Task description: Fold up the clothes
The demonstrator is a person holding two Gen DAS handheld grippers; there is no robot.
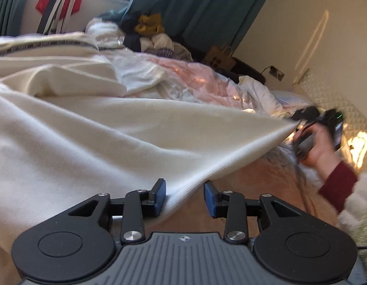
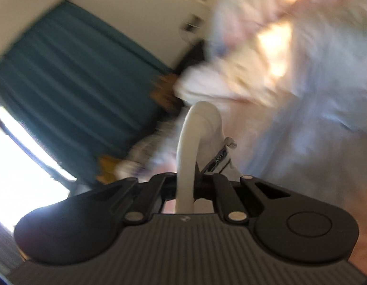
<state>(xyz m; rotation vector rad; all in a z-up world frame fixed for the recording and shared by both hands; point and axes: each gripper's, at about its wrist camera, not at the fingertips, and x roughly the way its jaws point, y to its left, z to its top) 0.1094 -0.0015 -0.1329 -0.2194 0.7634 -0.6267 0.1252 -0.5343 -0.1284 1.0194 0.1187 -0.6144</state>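
A cream garment (image 1: pixel 112 130) with a lettered dark band lies spread over the bed in the left wrist view. Its ribbed hem runs between the blue pads (image 1: pixel 159 197) of my left gripper (image 1: pixel 185 198), whose jaws stand apart and do not pinch it. At the right, a hand in a dark red sleeve holds my right gripper (image 1: pixel 299 121), which pulls the hem's far corner taut. In the blurred right wrist view, my right gripper (image 2: pixel 187 182) is shut on a fold of the cream garment (image 2: pixel 200 128), beside a zip pull (image 2: pixel 229 142).
A pink and white quilt (image 1: pixel 183 76) covers the bed. A heap of clothes (image 1: pixel 147 30) sits at the far end before a teal curtain (image 1: pixel 207 7). A rack with a red item (image 1: pixel 57 2) stands at the back left. A padded headboard (image 1: pixel 337 99) is on the right.
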